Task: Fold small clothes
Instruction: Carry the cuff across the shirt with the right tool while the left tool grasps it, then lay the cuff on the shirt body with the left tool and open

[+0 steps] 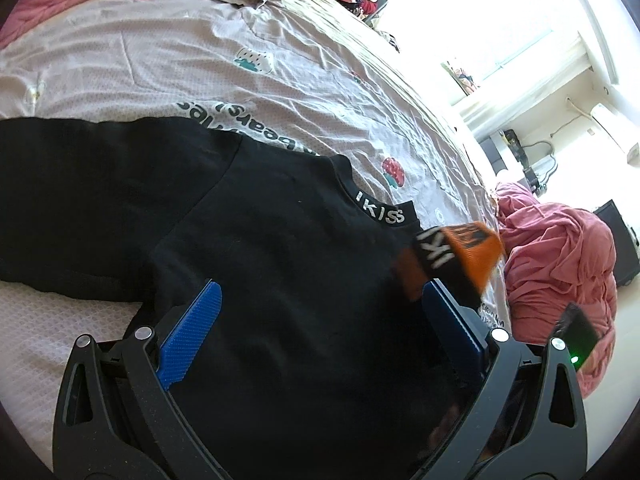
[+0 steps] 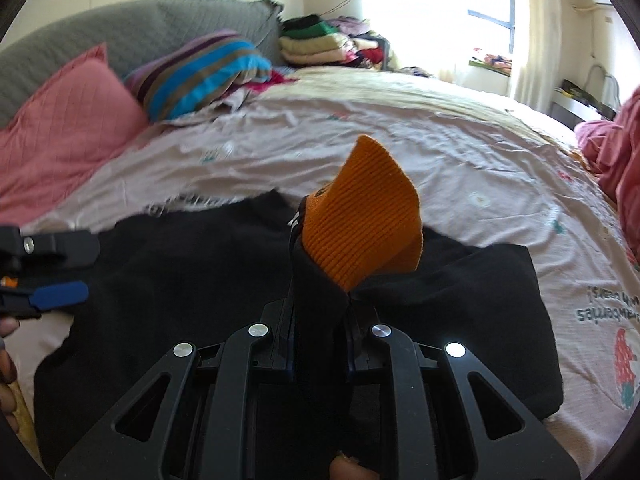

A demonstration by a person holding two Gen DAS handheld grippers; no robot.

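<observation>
A small black shirt [image 1: 248,224] with a lettered collar lies spread on the bed; it also shows in the right wrist view [image 2: 192,280]. Its sleeve ends in an orange ribbed cuff [image 2: 360,224], also seen in the left wrist view [image 1: 468,256]. My right gripper [image 2: 320,320] is shut on the black sleeve just below the cuff and holds it lifted above the shirt. My left gripper [image 1: 320,304] is open with blue pads [image 1: 196,324], low over the shirt's body; it appears at the left edge of the right wrist view [image 2: 56,272].
The bed has a beige printed sheet [image 1: 280,92]. A pink pillow [image 2: 64,128] and a striped pillow [image 2: 200,76] lie at the head. Folded clothes [image 2: 316,44] are stacked at the far side. A pink blanket heap [image 1: 560,264] lies at the bed's edge.
</observation>
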